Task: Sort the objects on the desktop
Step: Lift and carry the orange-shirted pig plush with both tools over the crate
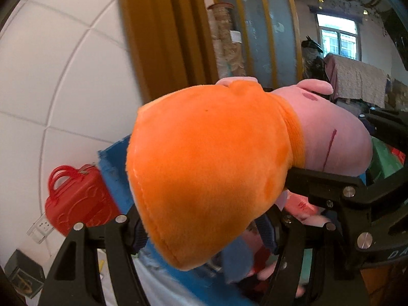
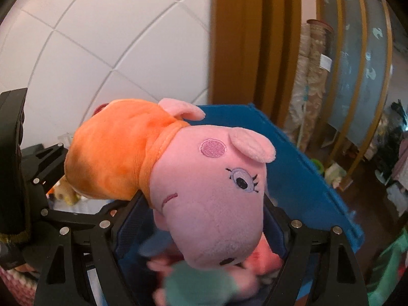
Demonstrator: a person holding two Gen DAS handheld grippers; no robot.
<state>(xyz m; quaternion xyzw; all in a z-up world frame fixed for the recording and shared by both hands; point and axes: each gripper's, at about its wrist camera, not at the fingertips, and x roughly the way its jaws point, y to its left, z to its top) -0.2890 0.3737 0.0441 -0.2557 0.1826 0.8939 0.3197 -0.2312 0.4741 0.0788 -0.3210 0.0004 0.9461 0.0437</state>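
between both grippers, left gripper (image 1: 204,219) and right gripper (image 2: 201,219) pinch the plush pig (image 2: 178,168).

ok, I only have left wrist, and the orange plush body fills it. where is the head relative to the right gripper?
Observer: The plush pig has its head between the fingers of the right gripper, snout pointing down.
Operator: clamped on it?
Observer: Cannot tell. In the right wrist view a gap shows beside the head on the left.
Operator: what's under the snout?
Observer: The blue bin, with blurred pink and teal plush toys inside it.
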